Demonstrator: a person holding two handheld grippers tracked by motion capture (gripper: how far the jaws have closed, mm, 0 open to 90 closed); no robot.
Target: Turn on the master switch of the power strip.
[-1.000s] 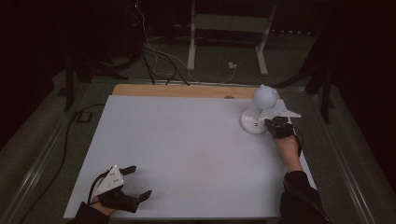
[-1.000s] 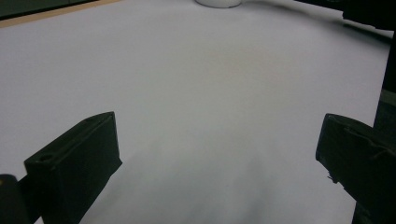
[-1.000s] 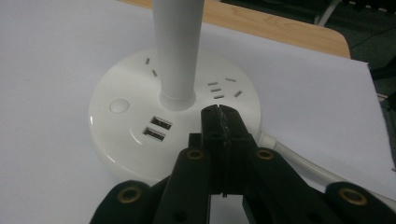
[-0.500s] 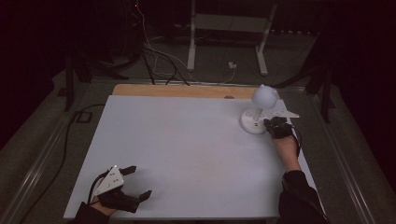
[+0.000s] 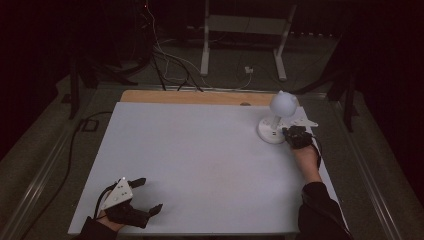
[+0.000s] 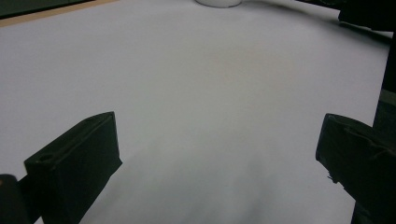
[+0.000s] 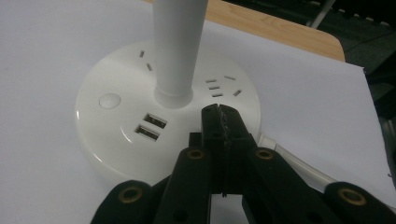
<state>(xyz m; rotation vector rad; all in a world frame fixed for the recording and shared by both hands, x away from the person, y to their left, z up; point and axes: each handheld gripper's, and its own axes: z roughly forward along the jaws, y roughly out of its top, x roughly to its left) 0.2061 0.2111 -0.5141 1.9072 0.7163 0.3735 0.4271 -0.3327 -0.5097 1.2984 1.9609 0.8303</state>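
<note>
Left gripper (image 5: pixel 134 200) sits at the near-left corner of the bench (image 5: pixel 200 165), resting low on the white surface, grey three-cornered plate on top. Fingers (image 6: pixel 74 163) released: spread wide apart, only bare white bench between them in the left gripper view. Its cable runs off the left edge of the bench.

Mid bench: bare white sheet. A strip of wooden edge (image 5: pixel 190 97) shows along the far side.

Far right: white desk lamp (image 5: pixel 280 117), upright, round globe head on a straight white stem, standing on a round base (image 7: pixel 116 126). Base is also a power hub: round button at the left of the stem, two USB ports at the front, socket slots on both sides of the stem. A white cord (image 7: pixel 299 163) leaves the base on the right side in the right gripper view.

Right gripper (image 7: pixel 219 112) is at the near-right rim of that base, forearm coming up along the right edge of the bench. Fingers clenched, tips pressed together with nothing between them, tips over the top face of the base, just beside the stem and right of the USB ports. Cannot tell whether the tips touch the base.
</note>
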